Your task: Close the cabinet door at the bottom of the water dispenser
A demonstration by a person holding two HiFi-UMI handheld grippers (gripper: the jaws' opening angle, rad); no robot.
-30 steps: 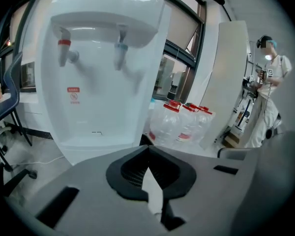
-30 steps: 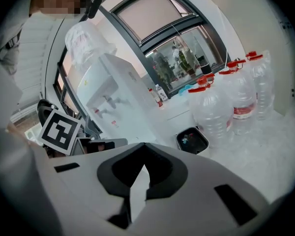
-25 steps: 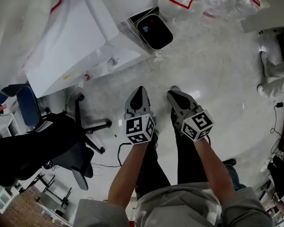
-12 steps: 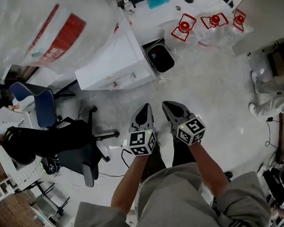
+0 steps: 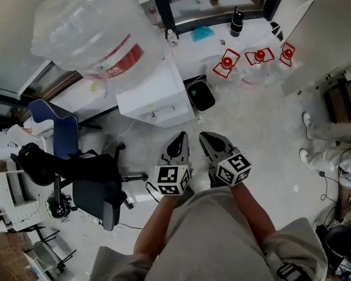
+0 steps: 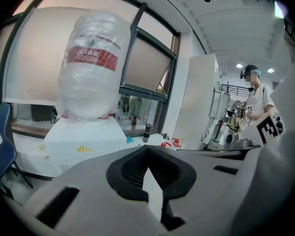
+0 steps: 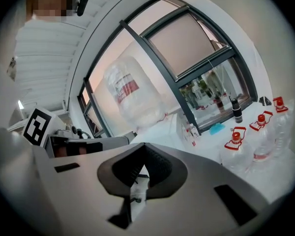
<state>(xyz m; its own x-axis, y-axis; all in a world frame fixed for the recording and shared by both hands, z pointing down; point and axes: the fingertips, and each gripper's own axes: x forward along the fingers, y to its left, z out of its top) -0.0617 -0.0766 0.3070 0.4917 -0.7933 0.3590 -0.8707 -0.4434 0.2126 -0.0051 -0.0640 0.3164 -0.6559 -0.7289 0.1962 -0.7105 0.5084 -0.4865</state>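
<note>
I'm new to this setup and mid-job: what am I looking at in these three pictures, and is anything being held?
There is no robot arm here: a person holds a two-jaw gripper in each hand. The head view comes from a camera on the person's head looking steeply down, and it shows the left gripper and the right gripper. The other two pictures come from cameras riding on each gripper, looking along its jaws. Both pairs of jaws are together, with nothing between them. Ahead stands the white water dispenser with a big bottle on top. On the floor are jugs with red caps on one side and an office chair on the other. The cabinet door at the bottom can't be seen from these angles.
</note>
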